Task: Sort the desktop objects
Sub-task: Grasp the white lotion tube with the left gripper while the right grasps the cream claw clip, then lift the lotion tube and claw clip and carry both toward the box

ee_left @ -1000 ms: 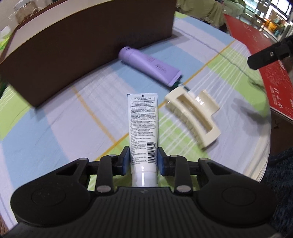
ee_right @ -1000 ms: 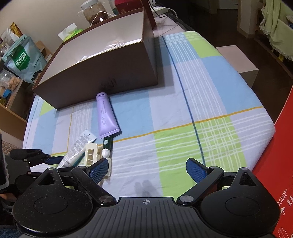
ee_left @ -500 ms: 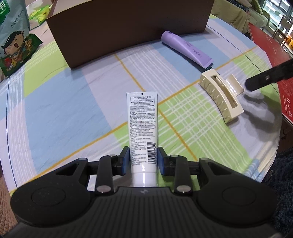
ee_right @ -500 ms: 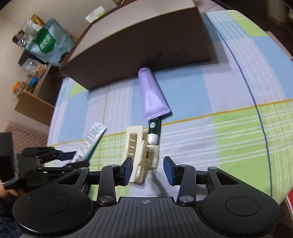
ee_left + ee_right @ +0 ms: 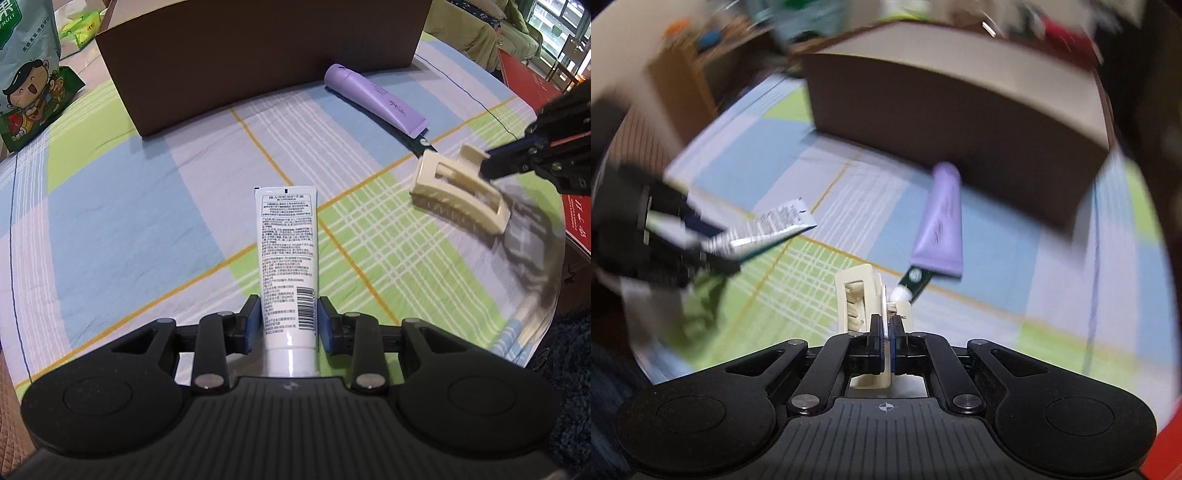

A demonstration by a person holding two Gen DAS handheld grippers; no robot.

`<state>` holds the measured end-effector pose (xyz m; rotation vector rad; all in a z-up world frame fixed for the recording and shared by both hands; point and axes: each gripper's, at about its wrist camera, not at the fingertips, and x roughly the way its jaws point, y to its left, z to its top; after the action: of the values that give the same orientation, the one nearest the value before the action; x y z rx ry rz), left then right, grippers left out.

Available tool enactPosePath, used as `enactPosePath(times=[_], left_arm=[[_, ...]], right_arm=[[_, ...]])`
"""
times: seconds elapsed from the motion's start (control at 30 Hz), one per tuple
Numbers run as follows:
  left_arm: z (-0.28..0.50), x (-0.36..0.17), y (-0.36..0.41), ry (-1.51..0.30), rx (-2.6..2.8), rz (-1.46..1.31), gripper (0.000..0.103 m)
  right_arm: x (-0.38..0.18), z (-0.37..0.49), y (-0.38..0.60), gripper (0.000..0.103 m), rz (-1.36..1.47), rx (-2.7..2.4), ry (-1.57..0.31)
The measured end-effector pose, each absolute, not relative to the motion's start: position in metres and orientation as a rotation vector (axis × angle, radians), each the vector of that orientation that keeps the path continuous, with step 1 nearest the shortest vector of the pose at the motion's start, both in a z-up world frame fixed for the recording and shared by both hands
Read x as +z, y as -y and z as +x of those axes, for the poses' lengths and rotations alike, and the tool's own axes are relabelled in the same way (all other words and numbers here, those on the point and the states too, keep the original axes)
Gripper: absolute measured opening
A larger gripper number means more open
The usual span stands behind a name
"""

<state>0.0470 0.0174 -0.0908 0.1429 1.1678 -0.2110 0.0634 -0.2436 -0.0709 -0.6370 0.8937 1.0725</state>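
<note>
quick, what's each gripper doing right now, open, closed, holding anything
Left gripper: closed on the white tube.
Right gripper: closed on the cream hair clip.

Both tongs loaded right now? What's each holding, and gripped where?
Left tongs: white tube, clamped at its cap end. Right tongs: cream hair claw, pinched by its handle tab.
</note>
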Motion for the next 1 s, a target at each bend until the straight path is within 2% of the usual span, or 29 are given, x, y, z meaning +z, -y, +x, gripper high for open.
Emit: enactPosePath(times=[0.13,0.37,0.53,0.63,0.7,0.73,1.0], left_arm=[[0.046,-0.091,-0.017,-1.162,-0.209,0.139,0.028],[0.043,-0.092,-0.017,-1.154,-0.197,0.124,0.028],[0.046,-0.093,-0.015,-1.157,-0.204,0.111,0.042],[0.049,-0.095,-0.01,-1.149,-0.205,0.136,0.044],[0.051,-0.094,-0.009,-1.147,-0.203,0.139,0.04],[0.051,-0.094,-0.01,-1.146,-0.202,0.136,0.029],[0.048,-0.088,-0.013,-1.155,-0.225,0.064,0.027]], right_arm=[[-0.07,0.036,0.233,0.001,-0.845,1.136,-0.767],[-0.066,0.039,0.242,0.001,-0.754,1.151,-0.811],[-0.054,0.056,0.254,0.001,-0.646,1.108,-0.853],[-0.052,0.066,0.265,0.001,-0.565,1.075,-0.898],[-0.05,0.072,0.273,0.001,-0.508,1.059,-0.928],[-0.048,0.076,0.277,0.001,-0.476,1.052,-0.941],[-0.038,0.102,0.306,0.001,-0.216,1.004,-1.046]])
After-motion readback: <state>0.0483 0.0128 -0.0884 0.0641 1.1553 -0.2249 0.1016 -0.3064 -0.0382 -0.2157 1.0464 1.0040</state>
